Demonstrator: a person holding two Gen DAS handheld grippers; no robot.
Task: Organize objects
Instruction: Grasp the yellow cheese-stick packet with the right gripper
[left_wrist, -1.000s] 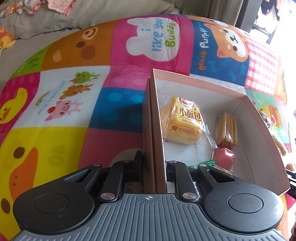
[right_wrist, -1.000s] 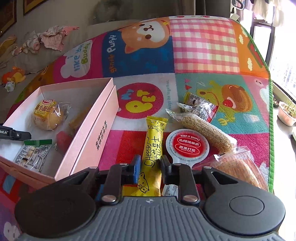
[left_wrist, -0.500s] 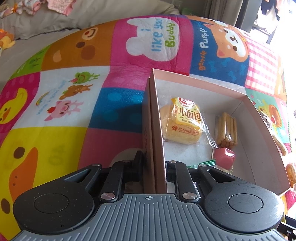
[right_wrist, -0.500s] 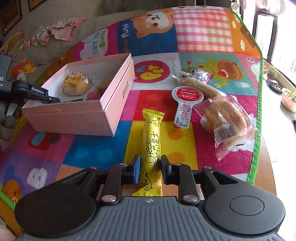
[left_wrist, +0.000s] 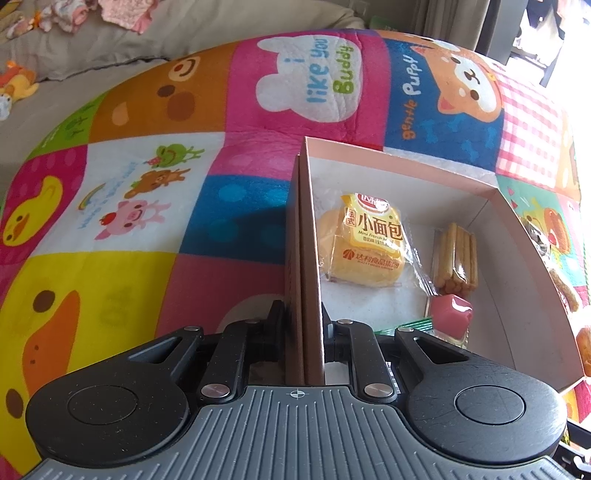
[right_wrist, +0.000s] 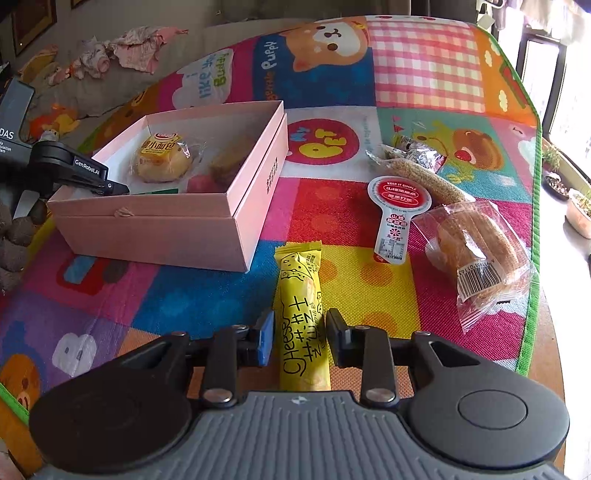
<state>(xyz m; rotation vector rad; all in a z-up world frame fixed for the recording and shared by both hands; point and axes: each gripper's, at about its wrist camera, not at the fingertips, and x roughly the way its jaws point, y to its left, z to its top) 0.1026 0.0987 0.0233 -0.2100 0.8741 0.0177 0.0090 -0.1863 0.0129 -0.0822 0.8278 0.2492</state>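
My left gripper (left_wrist: 303, 325) is shut on the left wall of the pink box (left_wrist: 308, 236), which also shows in the right wrist view (right_wrist: 255, 177). The box holds a yellow bread packet (left_wrist: 364, 243), a pack of biscuit sticks (left_wrist: 456, 256) and a pink jelly cup (left_wrist: 450, 314). My right gripper (right_wrist: 299, 338) is shut on the yellow cheese stick packet (right_wrist: 301, 317) and holds it above the mat, to the right of the box. The left gripper (right_wrist: 70, 170) shows at the box's left edge in the right wrist view.
On the colourful play mat (right_wrist: 424, 66) to the right of the box lie a red-topped spoon-shaped snack (right_wrist: 397, 206), a bagged bread roll (right_wrist: 476, 247), a sesame stick packet (right_wrist: 424, 173) and a small foil packet (right_wrist: 417, 147). The mat's right edge (right_wrist: 535, 221) borders a windowsill.
My right gripper has swung a little towards the box with the cheese stick packet in it, after lifting it up and back. The left gripper and the box have stayed still.
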